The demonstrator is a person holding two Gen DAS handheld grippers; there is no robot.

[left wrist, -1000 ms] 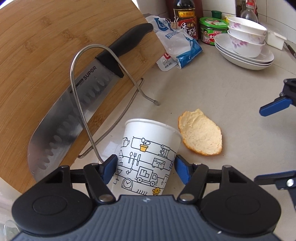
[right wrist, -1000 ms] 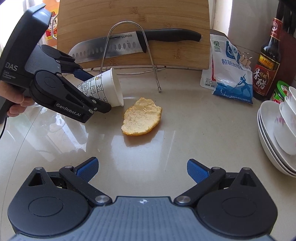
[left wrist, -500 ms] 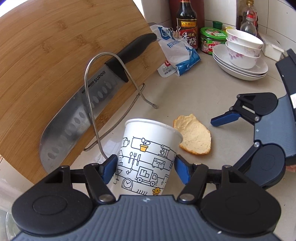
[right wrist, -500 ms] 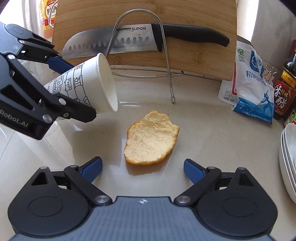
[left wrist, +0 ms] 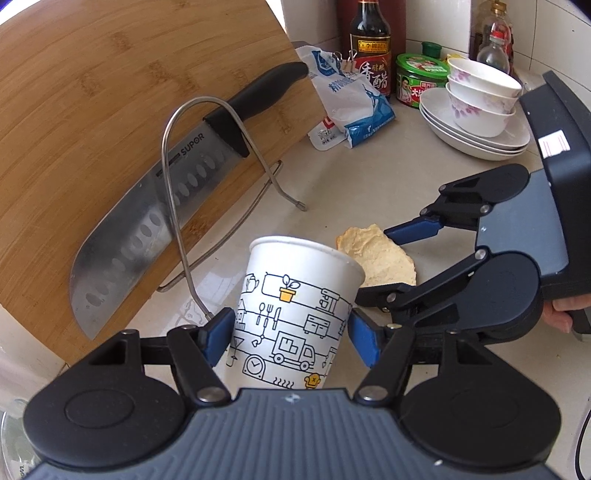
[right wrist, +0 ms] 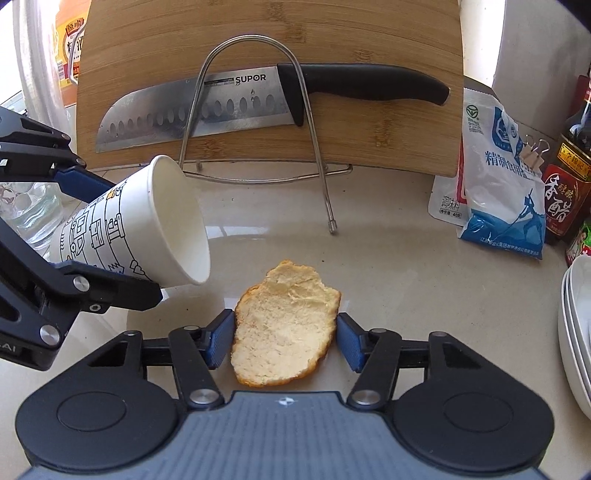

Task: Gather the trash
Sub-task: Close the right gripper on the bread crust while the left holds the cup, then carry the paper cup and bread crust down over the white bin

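- Pale tabletop [right wrist: 406, 295] with a bamboo cutting board [right wrist: 258, 33] propped at the back, a knife [right wrist: 258, 99] marked SUPOR racked against it
- My left tongs [left wrist: 291, 332] angle downward, clamped on a paper cup [left wrist: 295, 306] tilted with its mouth toward the peel
- My right tongs [right wrist: 284, 339] point down, jaws closing around the orange peel [right wrist: 284, 328] lying between them on the tabletop, just beside the cup's rim

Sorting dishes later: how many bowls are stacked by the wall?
2: the upper bowl nests in the lower bowl, on stacked plates right of the green tub. More may be hidden.
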